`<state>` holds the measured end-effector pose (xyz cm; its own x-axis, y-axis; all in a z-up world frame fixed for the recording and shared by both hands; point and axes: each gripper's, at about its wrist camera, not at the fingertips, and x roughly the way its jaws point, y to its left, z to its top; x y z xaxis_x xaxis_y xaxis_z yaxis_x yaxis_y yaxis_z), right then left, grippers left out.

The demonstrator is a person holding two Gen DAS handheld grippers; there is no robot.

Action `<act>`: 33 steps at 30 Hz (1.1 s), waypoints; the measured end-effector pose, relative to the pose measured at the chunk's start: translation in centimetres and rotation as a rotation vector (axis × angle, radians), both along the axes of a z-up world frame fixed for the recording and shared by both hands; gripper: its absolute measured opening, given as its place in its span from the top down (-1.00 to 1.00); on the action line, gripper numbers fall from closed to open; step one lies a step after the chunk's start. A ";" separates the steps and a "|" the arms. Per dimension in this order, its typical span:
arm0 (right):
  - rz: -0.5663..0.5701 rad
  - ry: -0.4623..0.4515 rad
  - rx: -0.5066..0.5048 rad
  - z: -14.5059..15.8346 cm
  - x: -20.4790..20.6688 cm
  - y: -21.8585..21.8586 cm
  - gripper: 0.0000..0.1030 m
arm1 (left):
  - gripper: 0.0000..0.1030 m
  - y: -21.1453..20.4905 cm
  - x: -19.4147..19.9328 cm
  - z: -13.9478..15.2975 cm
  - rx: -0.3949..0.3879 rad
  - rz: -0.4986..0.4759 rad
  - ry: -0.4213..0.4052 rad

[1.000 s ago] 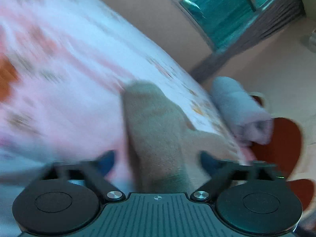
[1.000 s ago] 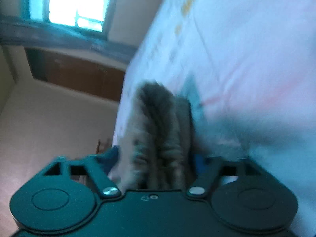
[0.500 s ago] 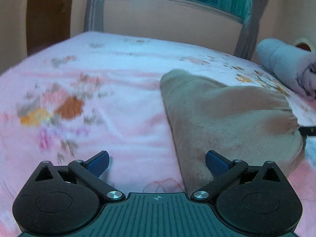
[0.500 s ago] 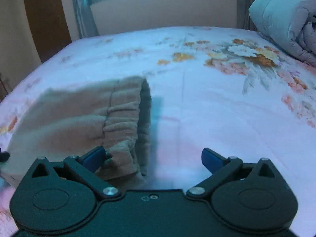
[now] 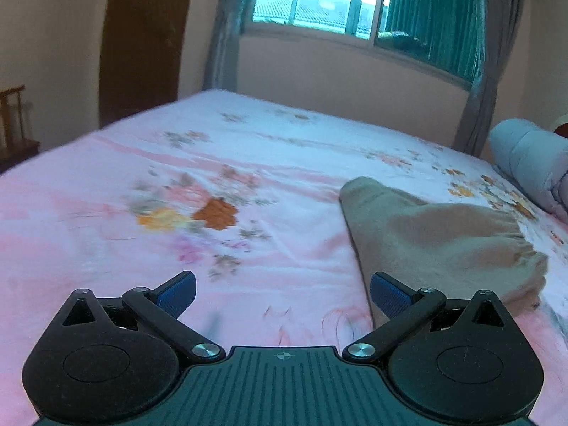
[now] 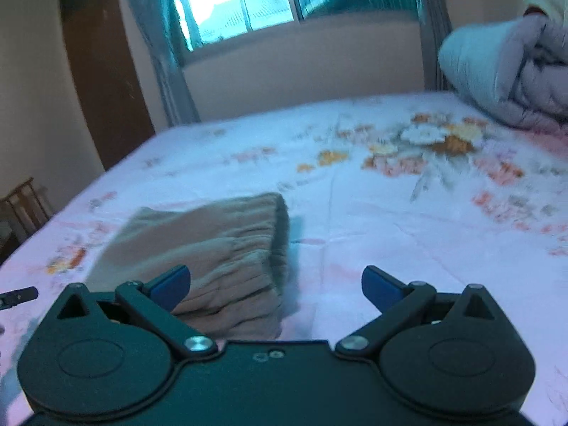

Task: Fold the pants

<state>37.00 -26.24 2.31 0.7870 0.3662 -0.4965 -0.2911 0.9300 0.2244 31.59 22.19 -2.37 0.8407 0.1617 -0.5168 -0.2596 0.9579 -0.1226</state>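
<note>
The tan pants [image 5: 443, 241] lie folded in a compact bundle on the pink floral bedsheet [image 5: 177, 177]. In the left wrist view they sit to the right of my left gripper [image 5: 282, 293], which is open and empty above the sheet. In the right wrist view the pants [image 6: 213, 248] lie to the left, their gathered waistband facing my right gripper [image 6: 276, 287], which is open and empty. Its left finger [image 6: 170, 285] stands over the pants' near edge.
A rolled grey quilt [image 6: 504, 67] lies at the bed's far right and also shows in the left wrist view [image 5: 532, 163]. A window with curtains [image 5: 340, 3] is behind the bed. A brown door [image 5: 142, 42] and a wooden chair [image 5: 14, 120] stand at left.
Both grippers held the pants a second ago, then opened and let go. Both have since drawn back and up, and the pants rest on the bed.
</note>
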 end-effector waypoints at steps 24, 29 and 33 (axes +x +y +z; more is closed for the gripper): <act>-0.029 -0.288 0.001 4.1 -25.8 0.7 -0.89 | -1.00 -12.7 -21.7 6.3 0.063 -0.059 -0.228; 0.003 -0.260 -0.004 3.1 -27.9 1.2 -0.89 | -1.00 -14.4 -24.0 6.9 0.067 -0.092 -0.241; 0.011 -0.267 -0.012 2.2 -29.8 1.8 -0.89 | -1.00 -15.7 -25.6 6.4 0.074 -0.114 -0.240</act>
<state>7.20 -24.47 4.49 0.8865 0.3713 -0.2763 -0.3491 0.9284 0.1276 5.96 6.44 4.08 0.9526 0.0888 -0.2910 -0.1214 0.9879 -0.0961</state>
